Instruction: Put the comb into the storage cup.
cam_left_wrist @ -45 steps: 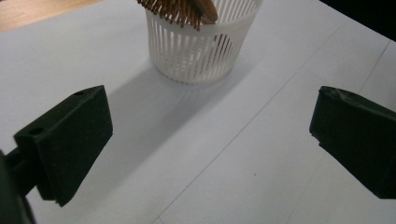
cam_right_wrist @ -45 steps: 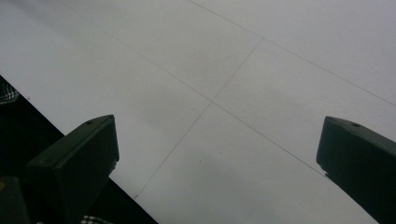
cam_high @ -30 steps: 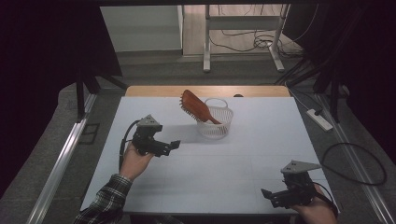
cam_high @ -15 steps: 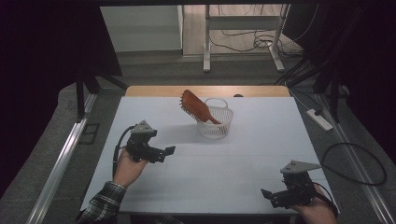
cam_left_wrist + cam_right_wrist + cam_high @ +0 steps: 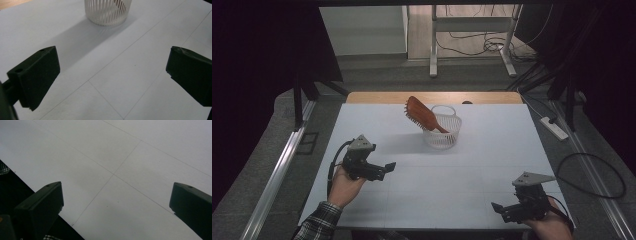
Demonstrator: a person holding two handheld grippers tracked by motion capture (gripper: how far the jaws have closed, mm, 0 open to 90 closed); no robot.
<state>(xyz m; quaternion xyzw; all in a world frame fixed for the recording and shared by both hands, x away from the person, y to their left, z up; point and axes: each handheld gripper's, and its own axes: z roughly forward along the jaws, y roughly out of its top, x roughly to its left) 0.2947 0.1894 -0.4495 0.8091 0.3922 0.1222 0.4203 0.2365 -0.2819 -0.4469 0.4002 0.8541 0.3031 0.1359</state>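
A brown hairbrush (image 5: pixel 422 115) leans handle-down in a white slatted basket (image 5: pixel 442 128) at the far middle of the white table (image 5: pixel 472 170); the basket's lower wall (image 5: pixel 108 12) also shows at the top of the left gripper view. My left gripper (image 5: pixel 387 167) hovers over the table's left part, well short of the basket, open with nothing between its jaws (image 5: pixel 115 75). My right gripper (image 5: pixel 498 209) sits at the near right corner, open and empty (image 5: pixel 117 205), pointing left along the front edge.
A wooden strip (image 5: pixel 432 97) runs along the table's far edge. Beyond it stand a metal frame's legs (image 5: pixel 433 45) and floor cables (image 5: pixel 472 47). A power strip (image 5: pixel 554 128) and a looped cable (image 5: pixel 592 175) lie on the floor at the right. Metal rail (image 5: pixel 277 175) at left.
My left gripper has drawn back toward the near left, away from the basket, and stays open. The right gripper has not moved.
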